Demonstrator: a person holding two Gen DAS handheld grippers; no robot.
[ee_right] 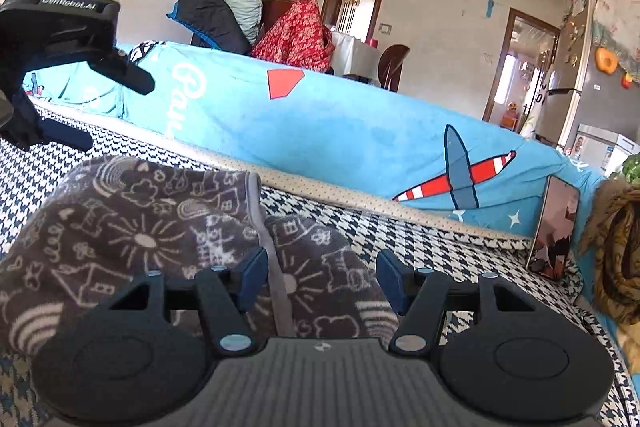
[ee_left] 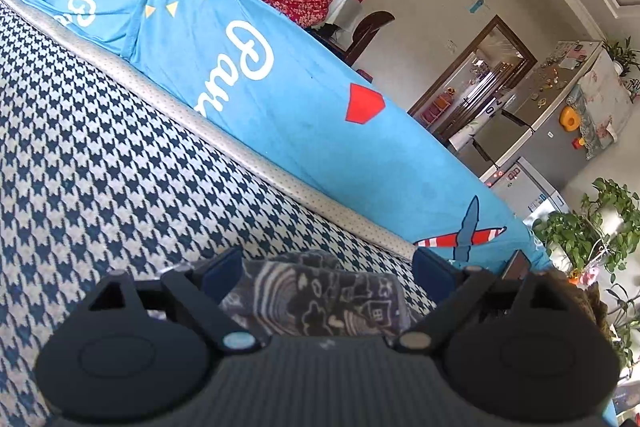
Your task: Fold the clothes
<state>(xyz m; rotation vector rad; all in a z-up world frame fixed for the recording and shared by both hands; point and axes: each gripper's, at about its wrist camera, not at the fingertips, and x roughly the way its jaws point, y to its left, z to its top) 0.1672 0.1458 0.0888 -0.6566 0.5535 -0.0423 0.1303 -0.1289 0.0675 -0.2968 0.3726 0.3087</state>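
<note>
A dark grey fleece garment (ee_right: 132, 239) printed with white doodles lies rumpled on the houndstooth seat cover (ee_right: 400, 231). A pale seam runs down its middle. My right gripper (ee_right: 322, 277) is open, low over the garment's near edge, its blue fingers (ee_right: 252, 275) straddling the seam. My left gripper (ee_left: 326, 267) is open too, with a fold of the same garment (ee_left: 320, 295) lying between and under its blue pads (ee_left: 222, 271). In the right wrist view, that gripper's black housing (ee_right: 60, 23) hangs over the garment's far left end.
A blue blanket (ee_right: 340, 123) with a plane print covers the backrest behind a beige piping strip (ee_right: 360, 195). A phone (ee_right: 554, 227) leans against it at the right, beside a brown furry garment (ee_right: 616, 259). Clothes are piled behind the sofa (ee_right: 296, 31).
</note>
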